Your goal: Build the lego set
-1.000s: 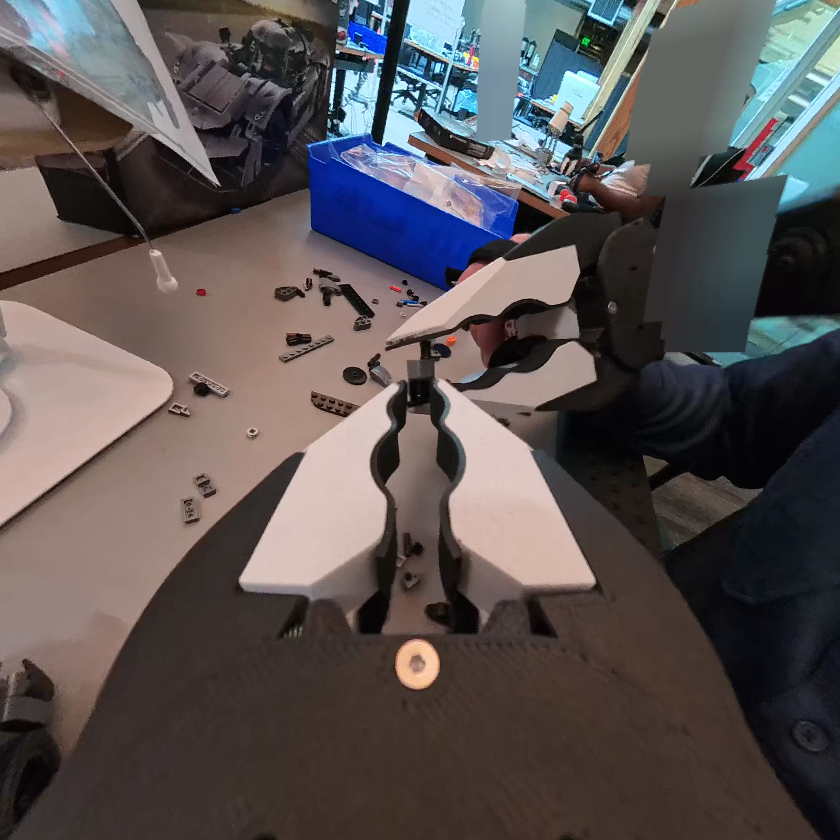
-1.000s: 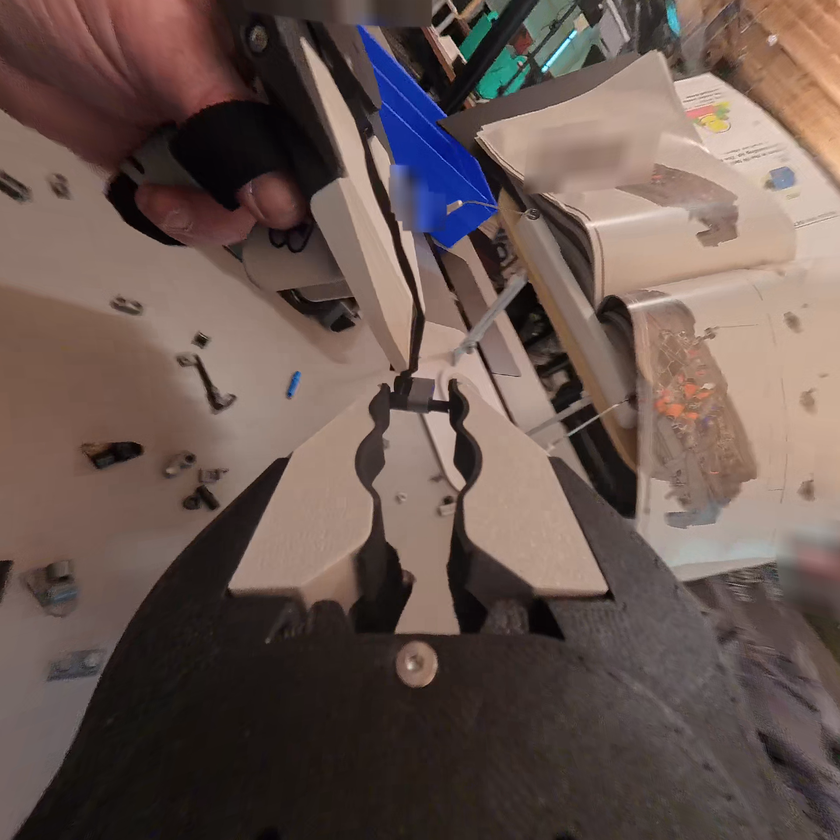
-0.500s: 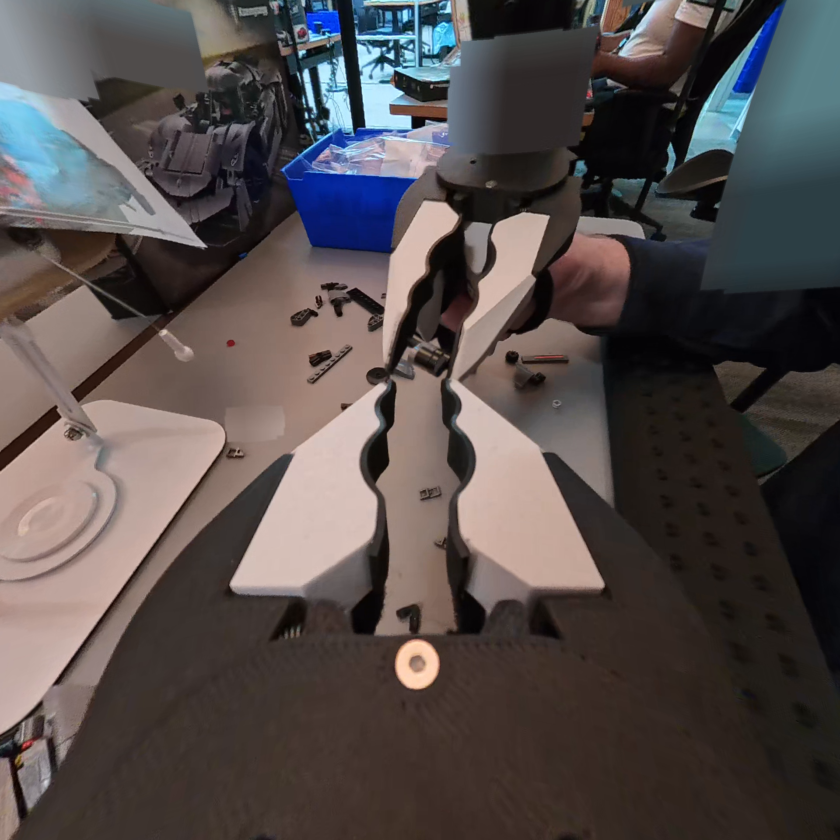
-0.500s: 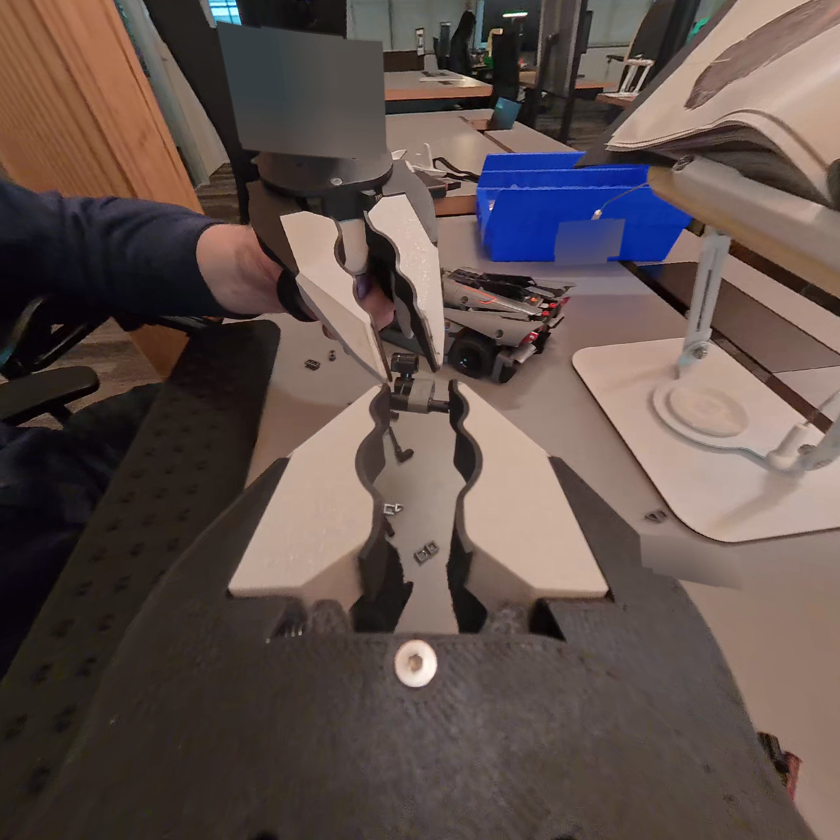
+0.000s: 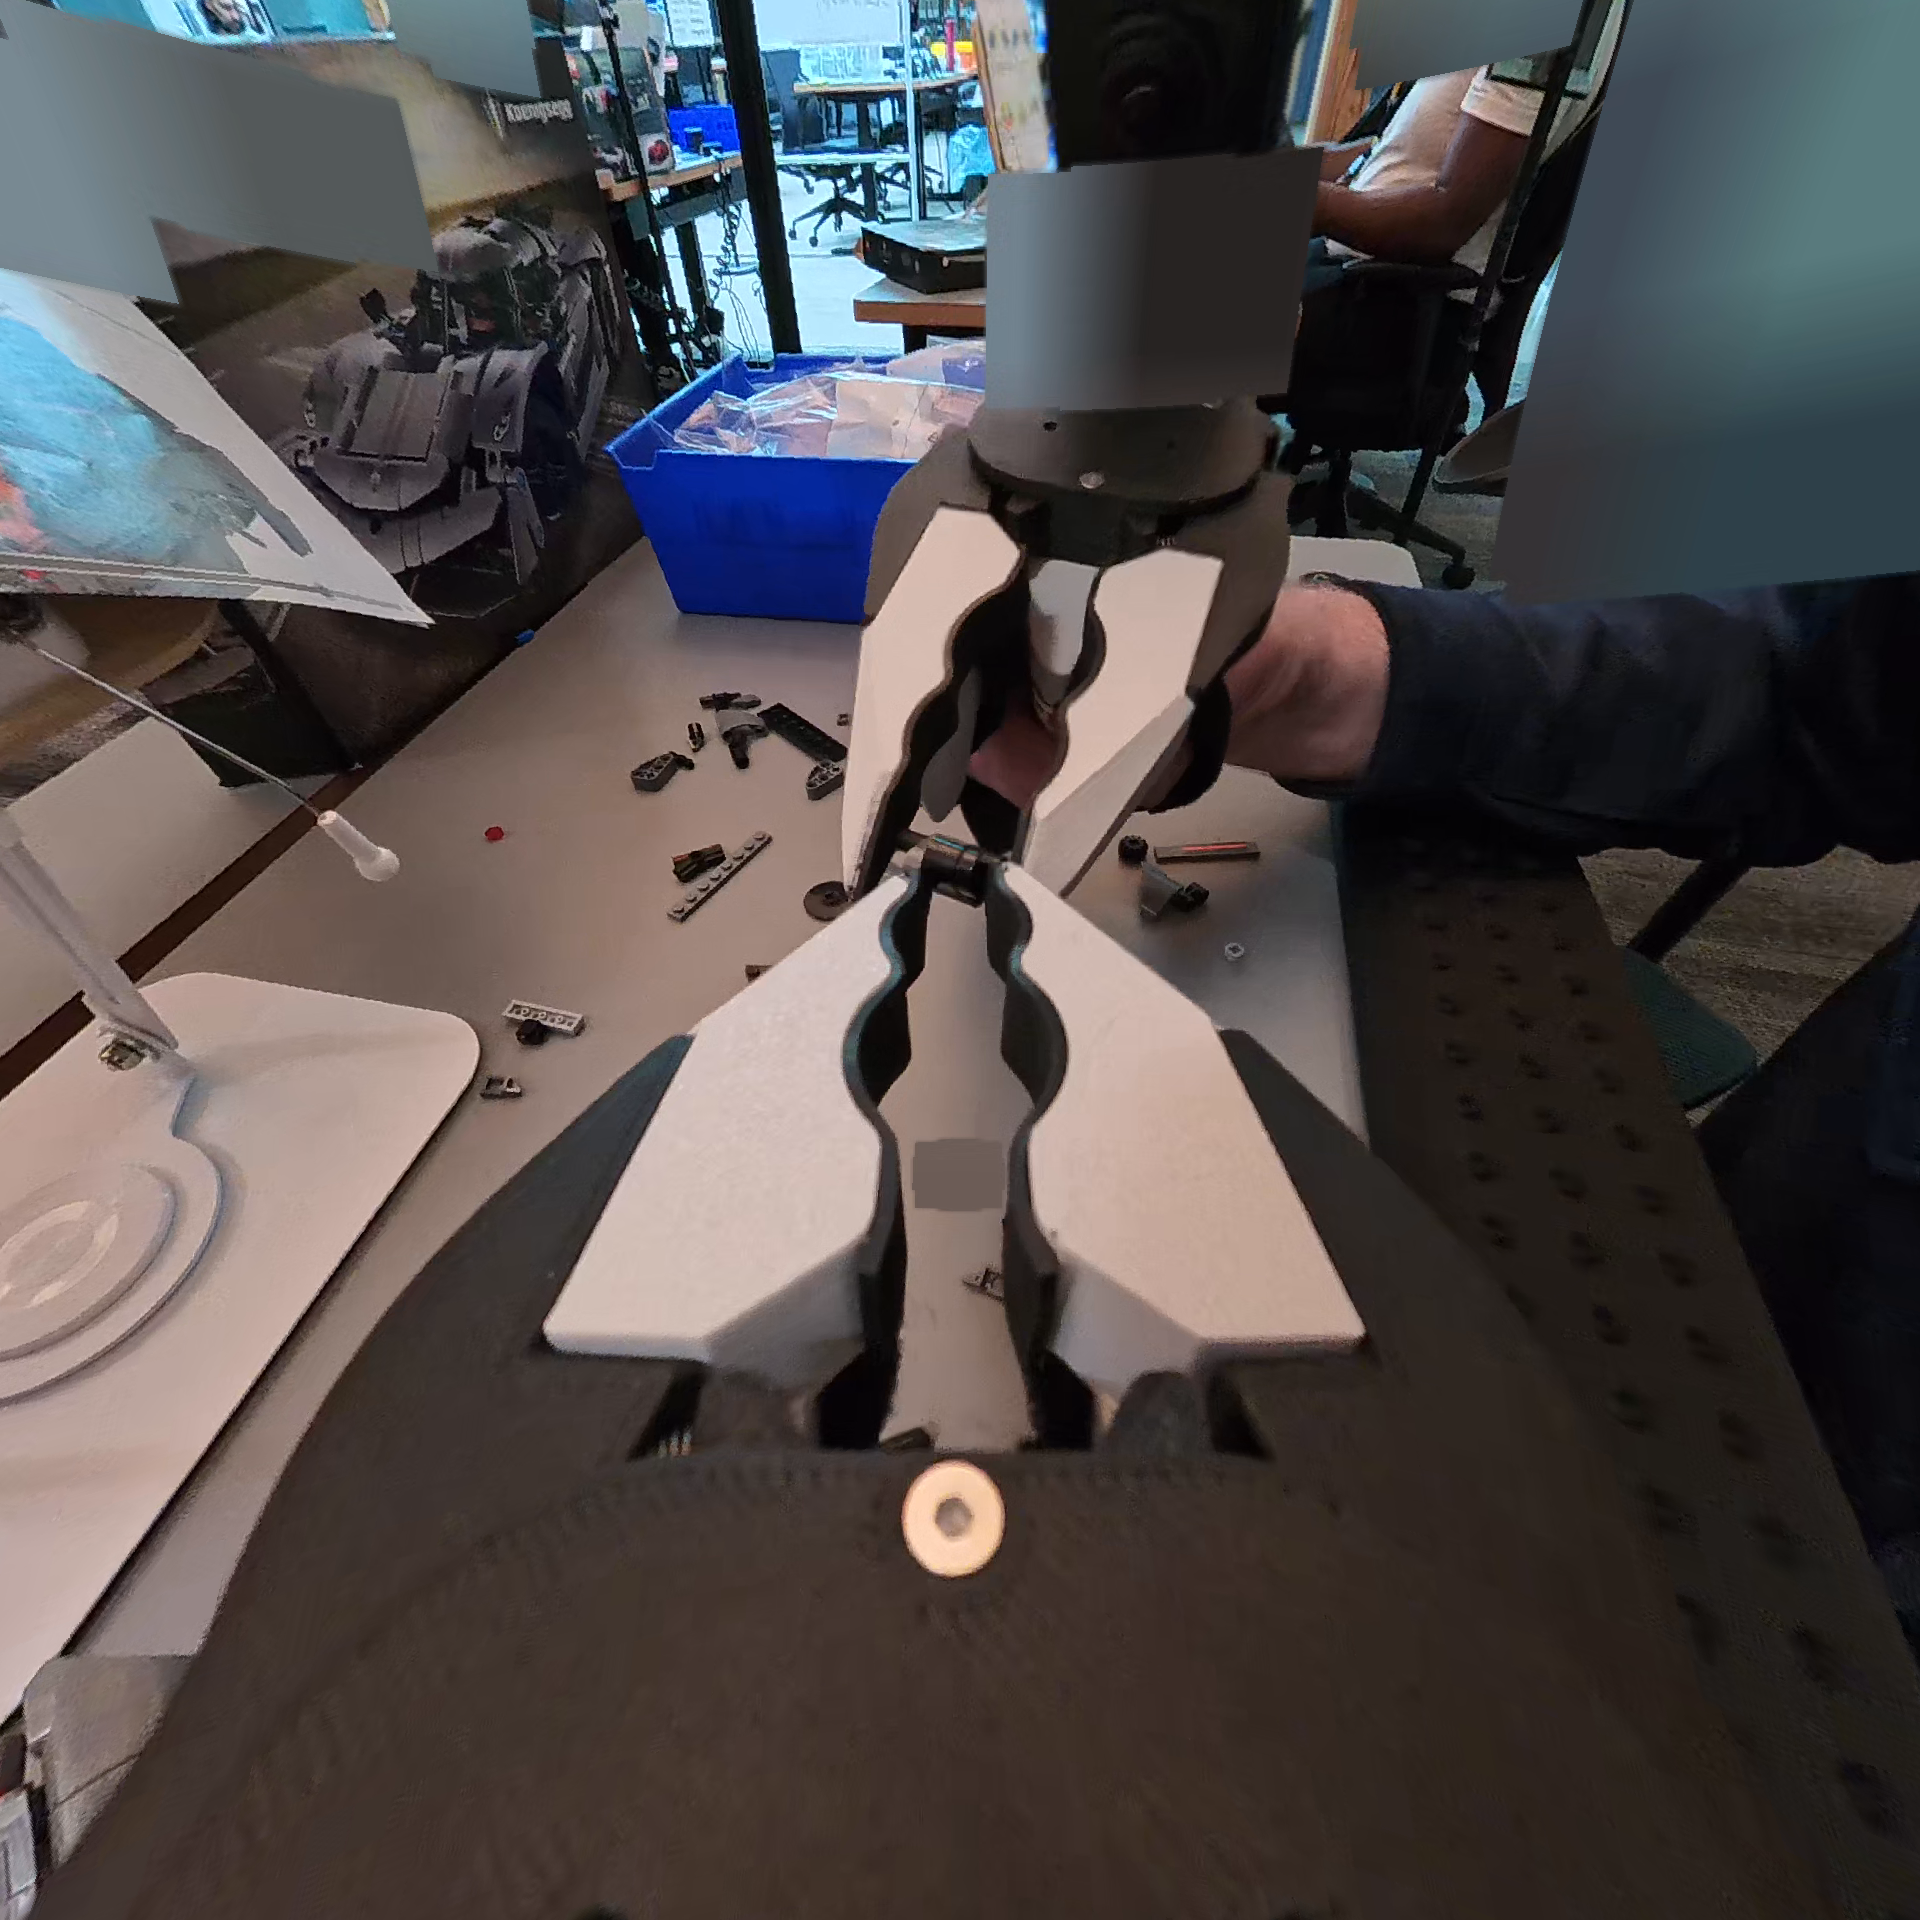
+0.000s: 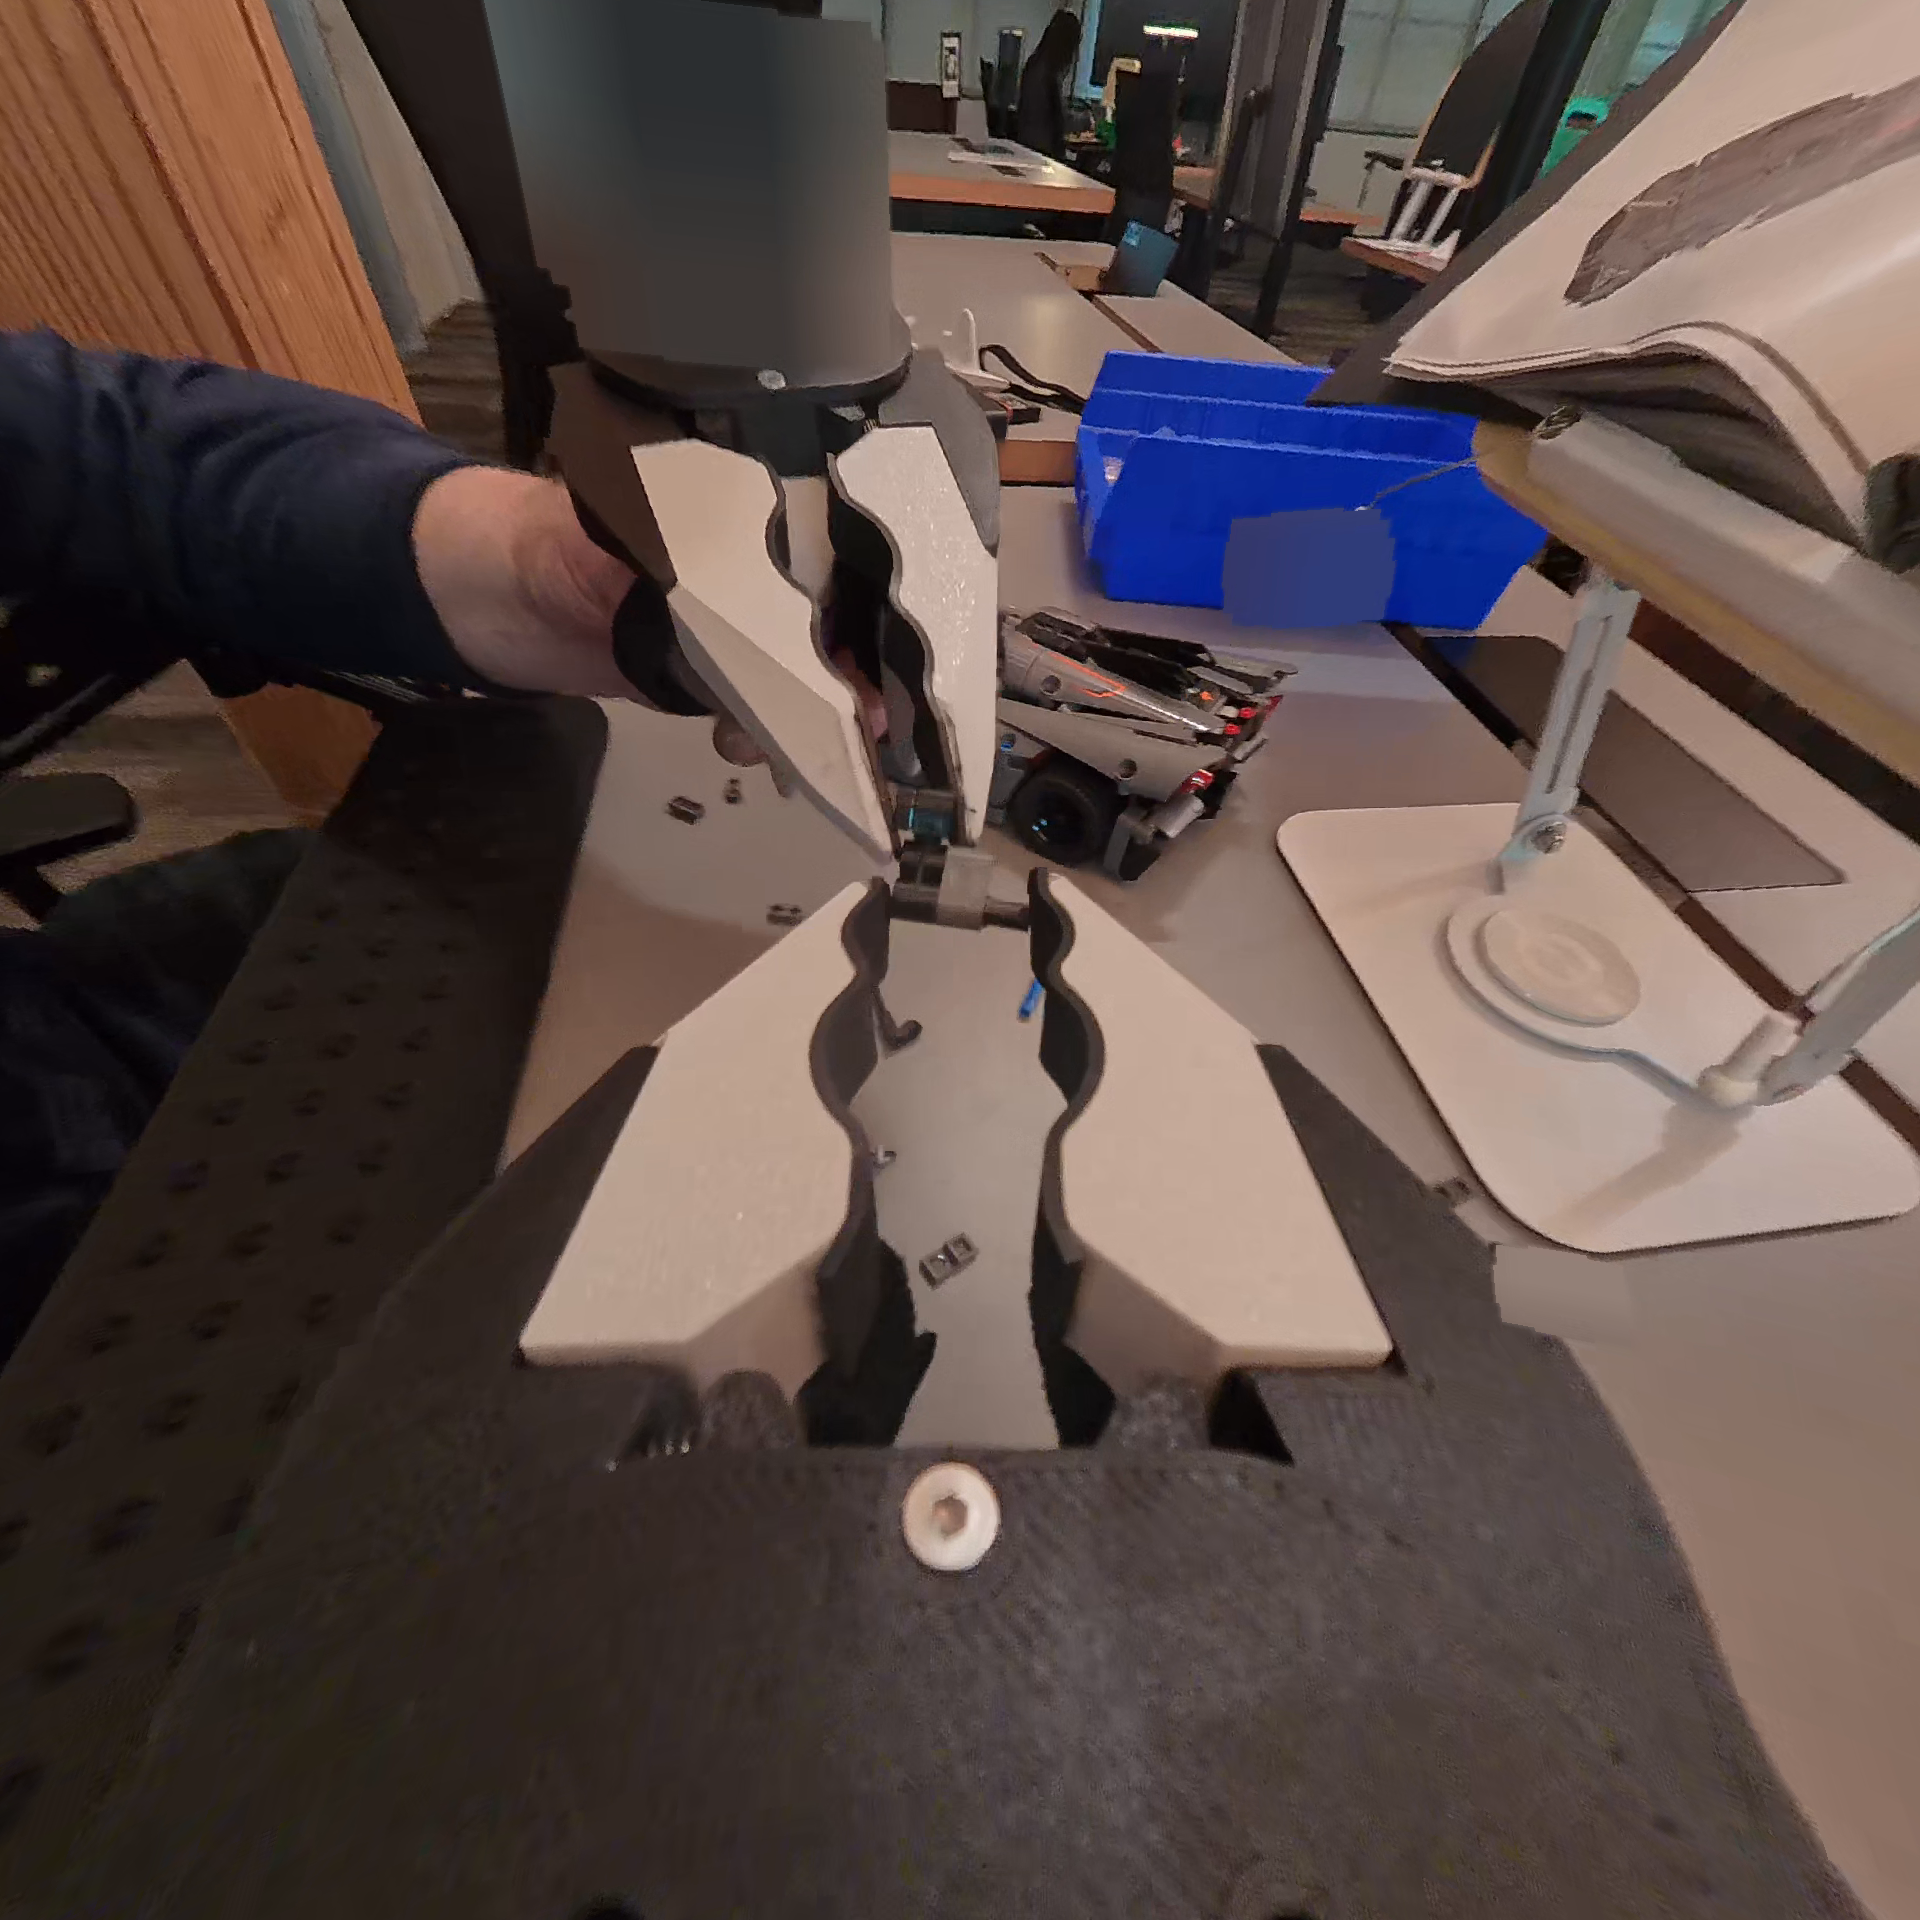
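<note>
My left gripper (image 5: 954,881) is shut on a small black piece (image 5: 951,864) held above the grey table. My right gripper (image 6: 958,896) is shut on a small grey piece with a dark pin (image 6: 961,894). The two grippers face each other tip to tip, and the two pieces touch or nearly touch. The right gripper shows in the left wrist view (image 5: 940,836), tilted down from above. The left gripper shows in the right wrist view (image 6: 925,831) with a dark and blue piece (image 6: 925,823) at its tips. A partly built grey lego car (image 6: 1132,727) stands on the table behind them.
A blue bin (image 5: 769,530) (image 6: 1299,488) sits at the far table edge. A white stand base (image 5: 260,1143) (image 6: 1558,987) holds an open booklet (image 6: 1714,260). Loose lego pieces (image 5: 722,868) lie scattered mid-table. A black perforated mat (image 5: 1507,1143) (image 6: 312,1039) covers the near side. Only a small space, under 4 cm, lies between the two pairs of fingers. The partly built grey lego car (image 6: 1132,727) is about equally far from each gripper, around 20 cm.
Both grippers have turned from a tilted pose to level and now face each other head on. The held pieces have stayed in the grips and come closer together.
</note>
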